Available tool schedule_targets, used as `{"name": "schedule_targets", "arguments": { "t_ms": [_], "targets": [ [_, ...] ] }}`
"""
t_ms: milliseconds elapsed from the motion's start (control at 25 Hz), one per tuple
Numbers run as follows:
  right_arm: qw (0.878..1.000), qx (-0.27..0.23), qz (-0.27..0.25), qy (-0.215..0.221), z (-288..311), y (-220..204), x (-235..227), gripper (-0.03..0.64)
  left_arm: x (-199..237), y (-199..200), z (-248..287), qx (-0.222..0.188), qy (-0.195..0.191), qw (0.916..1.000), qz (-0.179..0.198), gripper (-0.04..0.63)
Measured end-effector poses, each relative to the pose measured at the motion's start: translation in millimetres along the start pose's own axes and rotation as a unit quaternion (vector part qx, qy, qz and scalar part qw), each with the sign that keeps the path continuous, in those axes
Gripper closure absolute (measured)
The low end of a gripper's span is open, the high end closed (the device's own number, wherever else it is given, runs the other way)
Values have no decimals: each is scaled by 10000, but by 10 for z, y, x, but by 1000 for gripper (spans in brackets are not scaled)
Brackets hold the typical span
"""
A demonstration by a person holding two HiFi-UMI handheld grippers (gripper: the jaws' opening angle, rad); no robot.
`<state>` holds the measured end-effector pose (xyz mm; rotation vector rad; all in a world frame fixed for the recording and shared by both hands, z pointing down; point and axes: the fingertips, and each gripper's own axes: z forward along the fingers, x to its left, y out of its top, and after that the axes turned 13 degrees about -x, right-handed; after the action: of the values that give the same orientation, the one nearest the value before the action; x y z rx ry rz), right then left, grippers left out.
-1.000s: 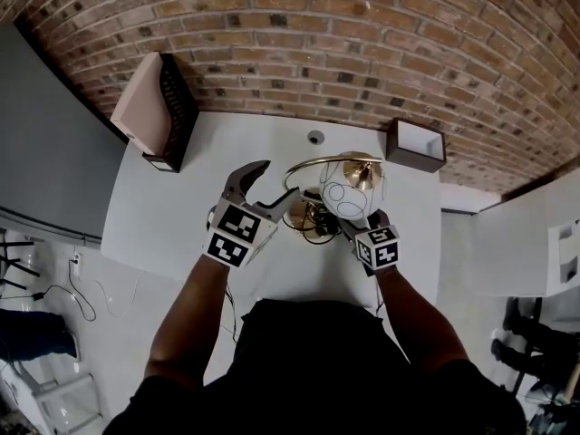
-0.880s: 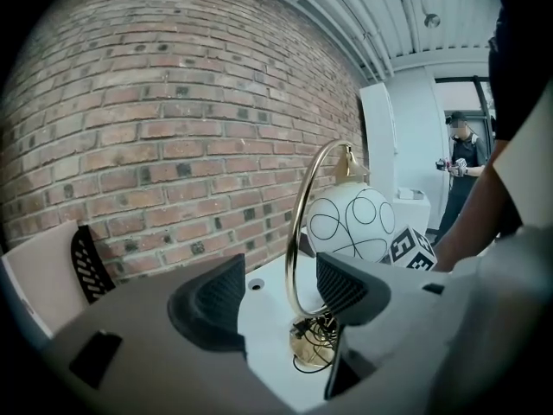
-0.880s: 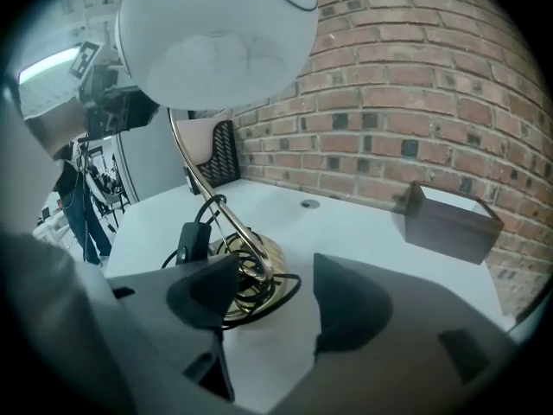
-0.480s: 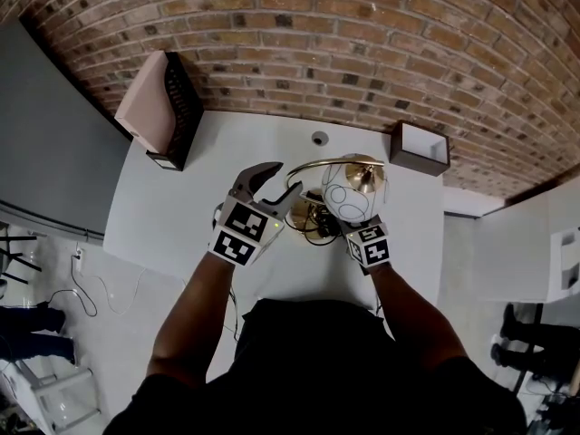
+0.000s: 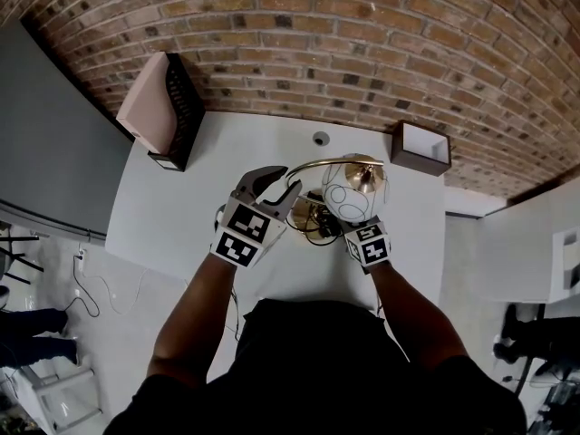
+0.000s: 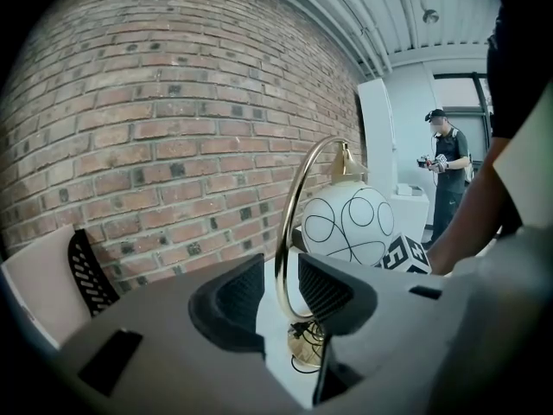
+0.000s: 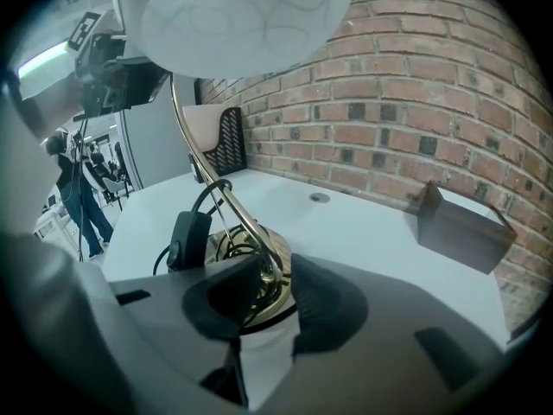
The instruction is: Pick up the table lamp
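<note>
The table lamp has a white globe shade with black loops, a curved brass arm and a brass base with a coiled black cord. My left gripper straddles the brass arm; its jaws have just been closing, and thin gaps still show beside the arm. My right gripper reaches under the shade to the foot of the arm. Its jaws have also just been closing. The stem lies against the left pad, with a sliver of gap at the right pad. In the head view the shade hides the right jaws.
The lamp stands mid-table on a white table against a brick wall. A pink and black file holder stands at the back left, a brown open box at the back right. A cable hole lies behind the lamp. A person stands far off.
The left jaws have narrowed from wide open to close around the brass arm. The right gripper has shifted slightly at the lamp's foot. The lamp has not moved.
</note>
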<state>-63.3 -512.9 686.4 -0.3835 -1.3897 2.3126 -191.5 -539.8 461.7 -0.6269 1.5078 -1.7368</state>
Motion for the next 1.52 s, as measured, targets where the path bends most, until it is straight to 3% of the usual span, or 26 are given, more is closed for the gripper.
{"name": "schedule_targets", "arguments": {
  "t_ms": [240, 560, 840, 1160, 1520],
  "targets": [
    [9999, 33, -130, 26, 38, 12, 14, 548, -13, -8, 4, 25, -7, 10000, 26, 489],
    [9996, 67, -264, 24, 61, 18, 22, 552, 12, 1, 17, 5, 76, 10000, 33, 546],
    [9994, 37, -343, 61, 78, 2, 22, 560, 13, 4, 15, -40, 48, 10000, -48, 551],
    [9993, -211, 52, 311, 88, -8, 31, 555, 14, 7, 13, -42, 11, 9998, -198, 551],
    [9987, -316, 280, 288, 168, -61, -2, 565, 18, 9, 21, -87, 100, 9992, -374, 549]
  ]
}}
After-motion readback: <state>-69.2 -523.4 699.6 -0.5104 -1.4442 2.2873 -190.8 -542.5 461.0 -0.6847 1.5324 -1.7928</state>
